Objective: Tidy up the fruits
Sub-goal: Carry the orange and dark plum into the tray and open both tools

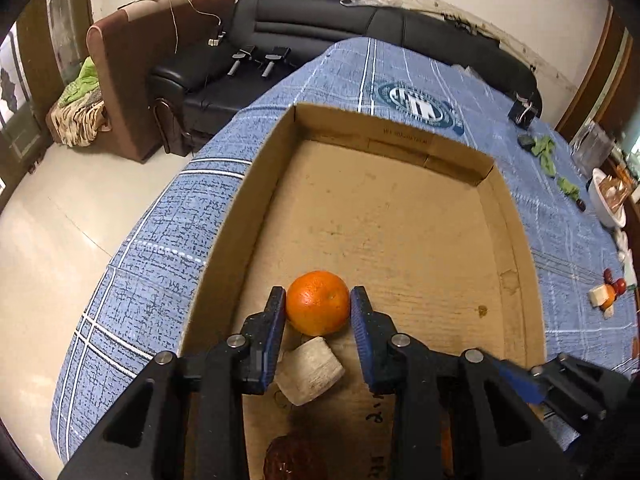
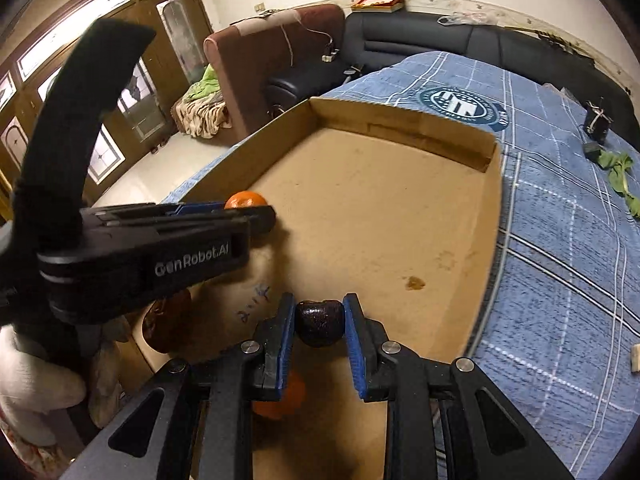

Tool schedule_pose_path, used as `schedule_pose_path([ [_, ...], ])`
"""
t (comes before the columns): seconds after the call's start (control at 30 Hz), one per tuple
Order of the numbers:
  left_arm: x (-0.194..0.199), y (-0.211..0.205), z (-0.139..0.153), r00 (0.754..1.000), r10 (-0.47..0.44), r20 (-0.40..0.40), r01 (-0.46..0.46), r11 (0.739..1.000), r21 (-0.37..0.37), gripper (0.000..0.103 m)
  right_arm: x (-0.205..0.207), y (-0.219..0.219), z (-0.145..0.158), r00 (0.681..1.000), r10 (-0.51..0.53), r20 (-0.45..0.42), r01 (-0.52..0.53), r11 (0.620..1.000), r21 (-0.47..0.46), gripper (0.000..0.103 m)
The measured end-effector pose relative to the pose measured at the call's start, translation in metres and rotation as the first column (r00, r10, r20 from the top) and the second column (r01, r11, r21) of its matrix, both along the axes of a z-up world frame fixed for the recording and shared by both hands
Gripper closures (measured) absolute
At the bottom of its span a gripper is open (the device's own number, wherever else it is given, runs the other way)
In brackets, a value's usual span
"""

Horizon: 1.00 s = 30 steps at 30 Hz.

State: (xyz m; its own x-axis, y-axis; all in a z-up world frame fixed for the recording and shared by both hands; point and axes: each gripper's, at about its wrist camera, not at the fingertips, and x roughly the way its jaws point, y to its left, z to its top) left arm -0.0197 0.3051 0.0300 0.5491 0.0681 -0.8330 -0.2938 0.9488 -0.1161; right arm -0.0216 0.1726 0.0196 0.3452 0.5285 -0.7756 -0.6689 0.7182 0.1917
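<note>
My left gripper (image 1: 319,298) is shut on an orange (image 1: 318,303) and holds it low inside a shallow cardboard box (image 1: 256,200). Below it in the box lie a pale beige chunk (image 1: 310,372) and a dark reddish fruit (image 1: 292,458). My right gripper (image 2: 319,304) is shut on a dark purple-black fruit (image 2: 320,322) over the near part of the same box (image 2: 400,124). The left gripper (image 2: 262,216) with its orange (image 2: 245,200) shows at the left of the right wrist view. Another orange (image 2: 286,398) lies under my right fingers.
The box sits on a blue checked cloth (image 1: 152,248) over a table. More fruit pieces (image 1: 608,292), green leaves (image 1: 548,152) and a white bowl (image 1: 604,200) lie at the right. A black sofa (image 1: 320,20) and brown armchair (image 1: 132,80) stand behind.
</note>
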Motion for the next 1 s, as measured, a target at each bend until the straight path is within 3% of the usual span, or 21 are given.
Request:
schedule_pose_path([
  [0.07, -0.004, 0.002, 0.004, 1.000, 0.007, 0.014, -0.007, 1.000, -0.016, 0.059, -0.002, 0.003, 0.001, 1.000, 0.012, 0.009, -0.012, 1.000, -0.008, 0.075],
  [0.23, -0.021, 0.003, 0.024, 0.997, 0.037, 0.064, -0.035, 0.999, -0.030, 0.056, -0.010, -0.007, 0.013, 1.000, 0.006, 0.026, -0.007, 1.000, 0.019, 0.075],
  [0.37, -0.041, -0.002, 0.047, 0.990, 0.058, 0.130, -0.051, 0.997, -0.057, 0.046, -0.014, -0.024, 0.026, 0.999, -0.018, 0.030, 0.016, 0.998, 0.054, 0.075],
  [0.67, -0.084, -0.035, 0.080, 0.970, 0.046, 0.240, -0.029, 0.997, -0.076, 0.030, -0.026, -0.102, 0.059, 0.991, -0.134, 0.008, 0.130, 0.973, 0.189, 0.074],
  [1.0, -0.100, -0.063, 0.080, 0.968, 0.043, 0.247, -0.017, 0.994, -0.104, 0.030, -0.033, -0.141, 0.065, 0.981, -0.192, -0.035, 0.195, 0.948, 0.252, 0.074],
])
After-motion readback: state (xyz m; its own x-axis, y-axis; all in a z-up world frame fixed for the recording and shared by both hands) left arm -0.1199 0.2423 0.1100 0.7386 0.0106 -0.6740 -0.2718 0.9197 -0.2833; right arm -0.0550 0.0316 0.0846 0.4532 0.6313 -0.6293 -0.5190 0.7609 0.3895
